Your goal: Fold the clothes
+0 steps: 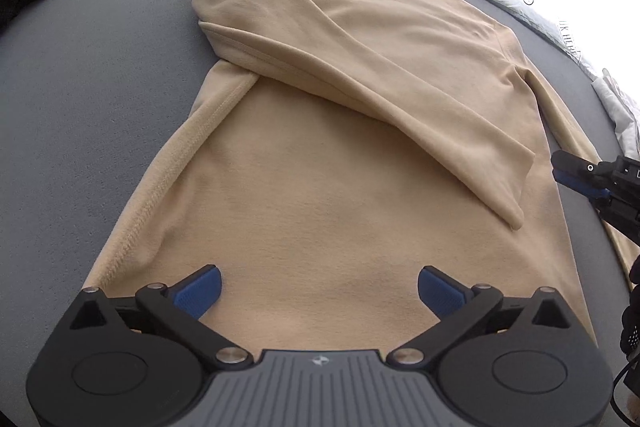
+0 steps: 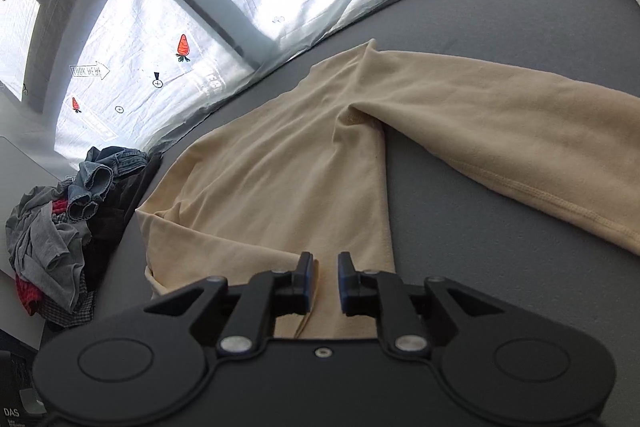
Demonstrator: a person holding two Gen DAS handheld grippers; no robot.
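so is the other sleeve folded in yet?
No. One sleeve lies folded across the beige shirt; the other sleeve lies spread on the table.

1. Our left black plastic two-finger gripper (image 1: 319, 289) has blue ribbed pads (image 1: 200, 291), silver pivot screws and a grey ridged centre plate (image 1: 320, 383) bearing a small round emblem.
2. Round black discs sit on its left and right shoulders.
3. Our right black plastic two-finger gripper (image 2: 324, 283) carries blue pads (image 2: 343, 281), silver pivot screws, a plain black body and one small centre screw.
4. At the left view's right edge, a dark dotted glove (image 1: 631, 315) and a thin black cable show.
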